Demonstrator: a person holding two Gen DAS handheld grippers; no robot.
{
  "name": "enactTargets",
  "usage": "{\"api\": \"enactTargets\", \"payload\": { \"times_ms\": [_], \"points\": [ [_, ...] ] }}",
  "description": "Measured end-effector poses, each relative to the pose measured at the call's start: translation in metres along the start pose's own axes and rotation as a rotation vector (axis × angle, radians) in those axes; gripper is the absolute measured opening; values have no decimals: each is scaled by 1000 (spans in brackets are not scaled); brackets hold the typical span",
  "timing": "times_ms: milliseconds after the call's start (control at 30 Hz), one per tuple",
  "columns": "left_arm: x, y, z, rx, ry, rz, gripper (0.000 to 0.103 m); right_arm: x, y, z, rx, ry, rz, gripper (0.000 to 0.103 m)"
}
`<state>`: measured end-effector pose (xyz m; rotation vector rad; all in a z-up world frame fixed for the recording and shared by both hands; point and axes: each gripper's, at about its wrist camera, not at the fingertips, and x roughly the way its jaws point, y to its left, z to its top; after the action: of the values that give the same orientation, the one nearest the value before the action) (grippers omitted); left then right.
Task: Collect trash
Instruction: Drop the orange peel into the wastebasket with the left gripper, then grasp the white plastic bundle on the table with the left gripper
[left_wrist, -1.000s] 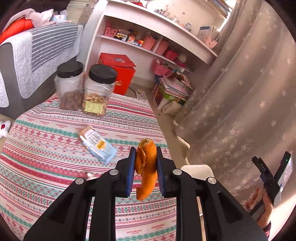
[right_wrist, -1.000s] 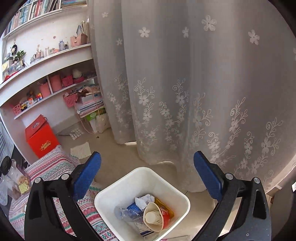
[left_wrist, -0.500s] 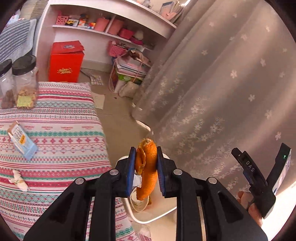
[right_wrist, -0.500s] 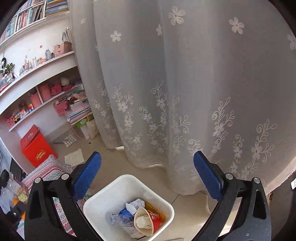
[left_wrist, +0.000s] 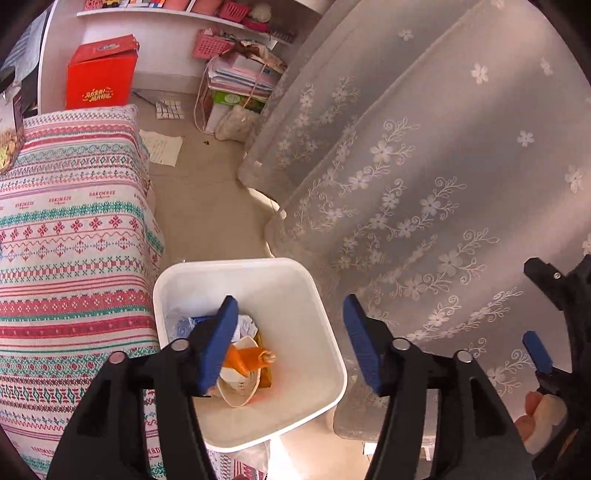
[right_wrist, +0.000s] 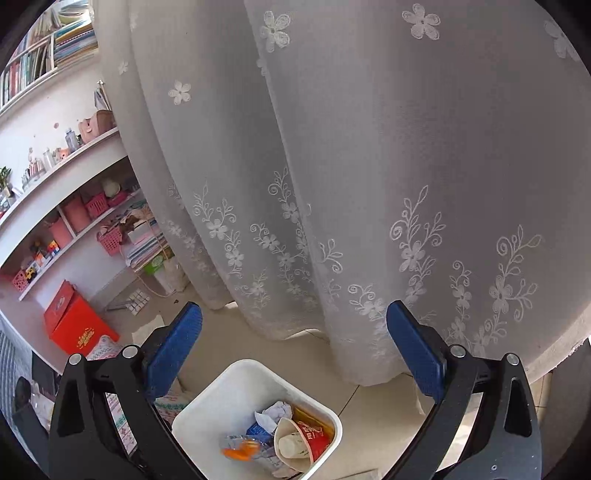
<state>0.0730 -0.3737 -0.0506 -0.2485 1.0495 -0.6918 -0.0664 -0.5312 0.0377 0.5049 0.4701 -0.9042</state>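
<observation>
The left claw (left_wrist: 288, 343) hangs over the white square plastic bin (left_wrist: 325, 306) with its blue-padded jaws spread and nothing between them; they have just been opening. The curled strip of orange peel (left_wrist: 247, 360) is below and slightly left of that claw, just past its left pad, inside the bin on or just above the other rubbish; whether it has settled I cannot tell. In the right wrist view an orange smear (right_wrist: 240, 452) shows at the near left of the bin's contents. Around it lie a white paper cup (right_wrist: 291, 443), a crumpled white paper ball (right_wrist: 277, 410), blue wrappers and a red-and-yellow packet.

The right claw (right_wrist: 293, 347) is also spread and empty, held high and off to the right of the left one, pointing toward the bin and curtain.

Risks, as I judge them: the left pad sits very close to the peel, so pulling the claw back carelessly could catch the peel and flick it out. The bin stands tight against the striped pink, teal and white woven tabletop cloth (left_wrist: 74, 240) on the claw's left, so a knock on its rim could tip it.

Beyond the bin, to the right, hangs the pale flower-embroidered sheer curtain (left_wrist: 424, 166); farther off, a red cardboard box (left_wrist: 99, 74) stands on the floor.
</observation>
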Motion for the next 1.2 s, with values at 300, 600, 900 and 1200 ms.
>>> {"api": "enactTargets", "payload": {
  "times_ms": [300,600,900,1200],
  "points": [
    [-49,88,-26,-45,-101,384,80,9,17,-8,-12,93,79,96],
    [-121,256,-53,-447,-168,623,80,5,62,-30,-129,147,149,96],
    [-124,306,-56,-551,-139,594,68,4,89,-42,-181,175,173,96],
    [-94,314,-45,-572,-78,636,39,-1,118,-56,-258,178,186,96]
  ]
}}
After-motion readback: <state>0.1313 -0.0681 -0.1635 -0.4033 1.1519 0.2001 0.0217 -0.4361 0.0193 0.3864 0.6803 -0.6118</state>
